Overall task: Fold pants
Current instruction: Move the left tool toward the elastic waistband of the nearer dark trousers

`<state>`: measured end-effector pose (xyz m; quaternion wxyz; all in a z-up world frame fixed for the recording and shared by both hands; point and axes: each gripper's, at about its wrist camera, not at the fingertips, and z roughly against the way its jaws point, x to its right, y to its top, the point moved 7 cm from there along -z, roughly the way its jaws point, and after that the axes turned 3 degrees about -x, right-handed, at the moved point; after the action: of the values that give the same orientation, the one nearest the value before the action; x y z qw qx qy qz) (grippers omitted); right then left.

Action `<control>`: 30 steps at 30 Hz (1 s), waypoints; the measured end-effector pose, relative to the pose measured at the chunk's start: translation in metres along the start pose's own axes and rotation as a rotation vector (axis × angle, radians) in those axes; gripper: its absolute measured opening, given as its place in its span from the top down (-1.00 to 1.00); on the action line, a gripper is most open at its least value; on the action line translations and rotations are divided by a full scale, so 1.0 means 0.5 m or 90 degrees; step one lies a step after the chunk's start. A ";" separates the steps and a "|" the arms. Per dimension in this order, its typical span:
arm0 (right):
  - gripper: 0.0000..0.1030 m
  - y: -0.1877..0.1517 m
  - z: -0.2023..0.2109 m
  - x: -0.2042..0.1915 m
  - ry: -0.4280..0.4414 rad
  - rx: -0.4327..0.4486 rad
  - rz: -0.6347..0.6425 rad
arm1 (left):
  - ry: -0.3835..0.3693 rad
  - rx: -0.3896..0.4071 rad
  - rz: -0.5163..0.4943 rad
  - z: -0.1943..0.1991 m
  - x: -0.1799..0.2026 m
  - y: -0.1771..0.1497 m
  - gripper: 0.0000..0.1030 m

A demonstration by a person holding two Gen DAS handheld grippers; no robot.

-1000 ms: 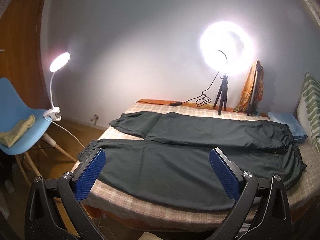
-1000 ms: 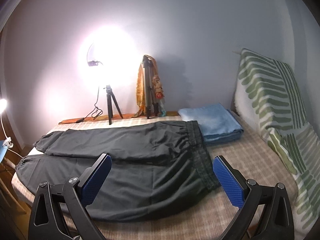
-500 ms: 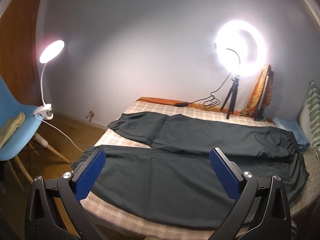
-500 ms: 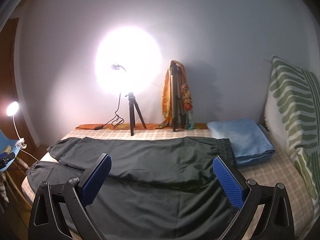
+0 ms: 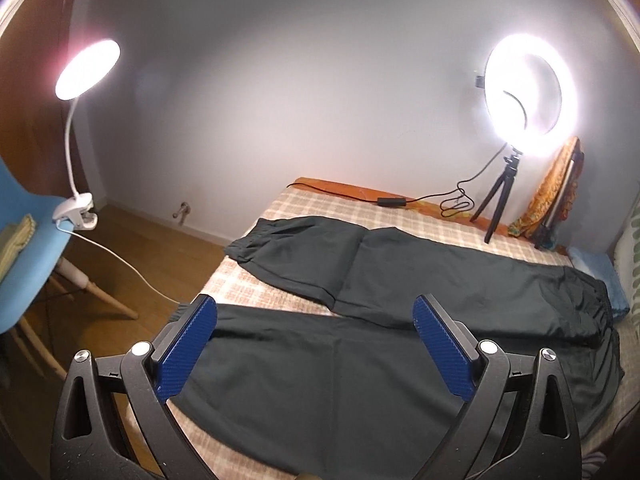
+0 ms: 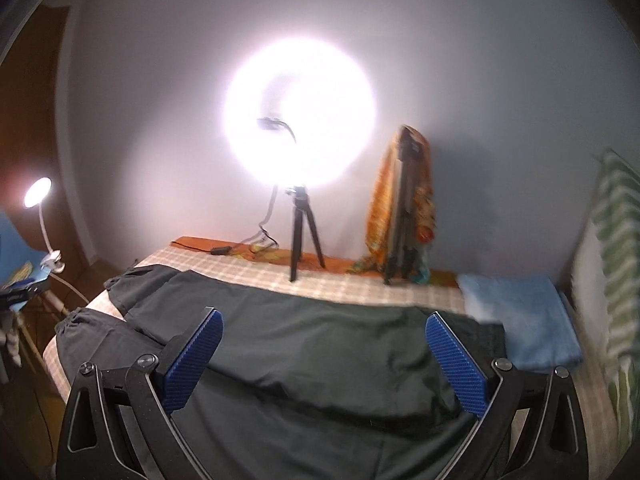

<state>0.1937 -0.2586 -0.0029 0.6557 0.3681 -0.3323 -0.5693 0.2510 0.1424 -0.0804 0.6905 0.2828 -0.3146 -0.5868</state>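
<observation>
Left wrist view: left tongs (image 5: 314, 342) spread wide, nothing between the pads, held above the near leg of the pants (image 5: 360, 372). The pants lie flat on the checked bed (image 5: 320, 208), in front of the ring light (image 5: 530, 94): cuffs toward the clip lamp (image 5: 86, 68) side, waistband toward the blue towel (image 5: 596, 268) side. The far leg looks doubled back near its cuff; otherwise no fold seems made. Judgement: task barely begun, all main folds remain.

This view alone shows the blue chair (image 5: 28, 240) and the wooden floor left of the bed.

Right wrist view (blurred): right tongs (image 6: 324, 354) likewise released and empty, over the waist end. Only here are the whole towel, the striped pillow (image 6: 616, 248) and the cloth-draped tripod (image 6: 404, 208) right of the ring light seen.
</observation>
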 end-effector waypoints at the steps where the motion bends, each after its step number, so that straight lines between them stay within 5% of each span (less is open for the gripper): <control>1: -1.00 0.009 -0.007 -0.004 0.007 0.004 0.009 | -0.001 -0.004 0.002 -0.009 -0.002 0.006 -0.91; 10: -1.00 0.057 -0.122 -0.036 0.067 -0.031 0.065 | -0.011 -0.063 0.031 -0.127 -0.033 0.062 -0.73; 24: -0.84 0.019 -0.365 -0.076 0.134 -0.156 0.145 | 0.028 -0.145 0.067 -0.341 -0.126 0.150 -0.67; 30: -0.82 0.005 -0.459 -0.080 0.167 -0.179 0.132 | 0.020 -0.183 0.078 -0.427 -0.133 0.153 -0.49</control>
<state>0.3861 -0.1948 -0.1180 0.7932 0.3079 -0.1978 -0.4868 0.4554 0.2241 -0.1660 0.7632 0.1710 -0.2331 -0.5779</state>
